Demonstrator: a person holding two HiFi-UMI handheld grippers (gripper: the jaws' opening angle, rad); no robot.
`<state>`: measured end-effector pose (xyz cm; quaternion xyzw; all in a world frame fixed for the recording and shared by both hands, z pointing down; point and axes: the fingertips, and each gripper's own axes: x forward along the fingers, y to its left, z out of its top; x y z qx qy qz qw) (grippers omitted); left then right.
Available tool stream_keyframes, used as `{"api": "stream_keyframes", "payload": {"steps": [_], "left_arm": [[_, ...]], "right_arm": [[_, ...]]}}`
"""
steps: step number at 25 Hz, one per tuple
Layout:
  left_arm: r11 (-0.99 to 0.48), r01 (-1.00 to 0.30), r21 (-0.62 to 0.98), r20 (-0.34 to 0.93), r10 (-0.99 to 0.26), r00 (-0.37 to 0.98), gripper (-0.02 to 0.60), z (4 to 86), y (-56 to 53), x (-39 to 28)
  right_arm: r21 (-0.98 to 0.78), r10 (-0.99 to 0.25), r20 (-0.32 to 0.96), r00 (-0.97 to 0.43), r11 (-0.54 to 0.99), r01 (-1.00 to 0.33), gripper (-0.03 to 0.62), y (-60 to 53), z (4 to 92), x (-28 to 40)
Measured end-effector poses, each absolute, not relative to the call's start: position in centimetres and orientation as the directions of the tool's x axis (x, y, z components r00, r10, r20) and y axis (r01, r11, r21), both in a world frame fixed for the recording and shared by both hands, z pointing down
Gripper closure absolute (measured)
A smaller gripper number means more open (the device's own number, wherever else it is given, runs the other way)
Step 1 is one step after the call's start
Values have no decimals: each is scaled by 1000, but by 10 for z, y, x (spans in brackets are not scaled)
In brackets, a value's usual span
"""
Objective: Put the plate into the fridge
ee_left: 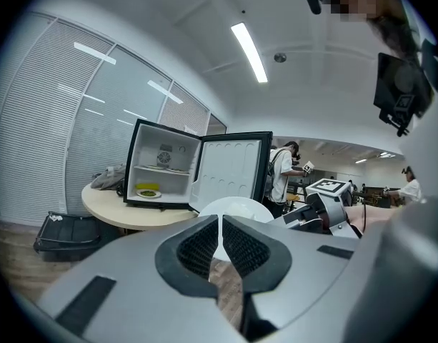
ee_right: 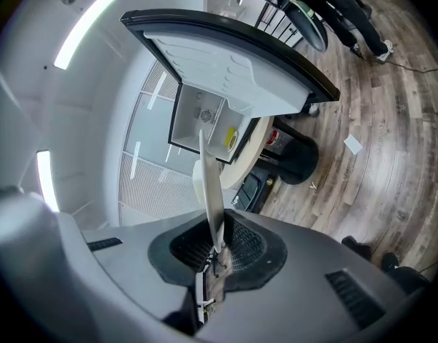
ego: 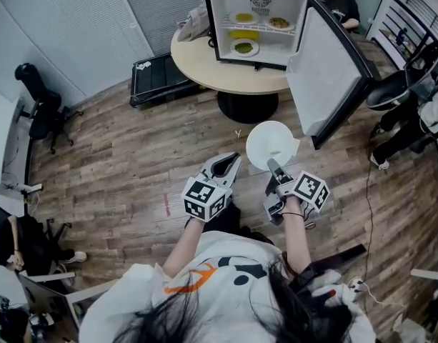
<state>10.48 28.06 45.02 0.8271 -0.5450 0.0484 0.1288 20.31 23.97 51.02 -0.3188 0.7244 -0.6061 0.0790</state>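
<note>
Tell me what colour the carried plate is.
Plain white plate, clearest in the head view.

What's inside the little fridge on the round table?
In the fridge: an upper left plate, an upper right plate and a lower plate, all with food. Behind the lower plate is a yellow thing, partly covered by the shelf, so I can't tell what.

Wood-plank floor [ego: 133,148], round beige table [ego: 193,59], grey blinds [ego: 61,20], black office chair [ego: 41,120], ceiling strip light [ee_left: 249,52].
</note>
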Motion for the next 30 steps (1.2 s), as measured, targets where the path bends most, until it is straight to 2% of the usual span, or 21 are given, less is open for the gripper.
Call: {"api": "stream_keyframes", "payload": {"steps": [14,30], "left_arm": [[-394,-901,184,226,-875,428,569,459,210,78],[-441,-874,206,226,-847,481,569,457,86,-3]], "right_arm": [[-922,-559,265,-785,92,-377,562,172,511,169],[-932,-592,273,-758,34,-362,562,66,511,93]]}}
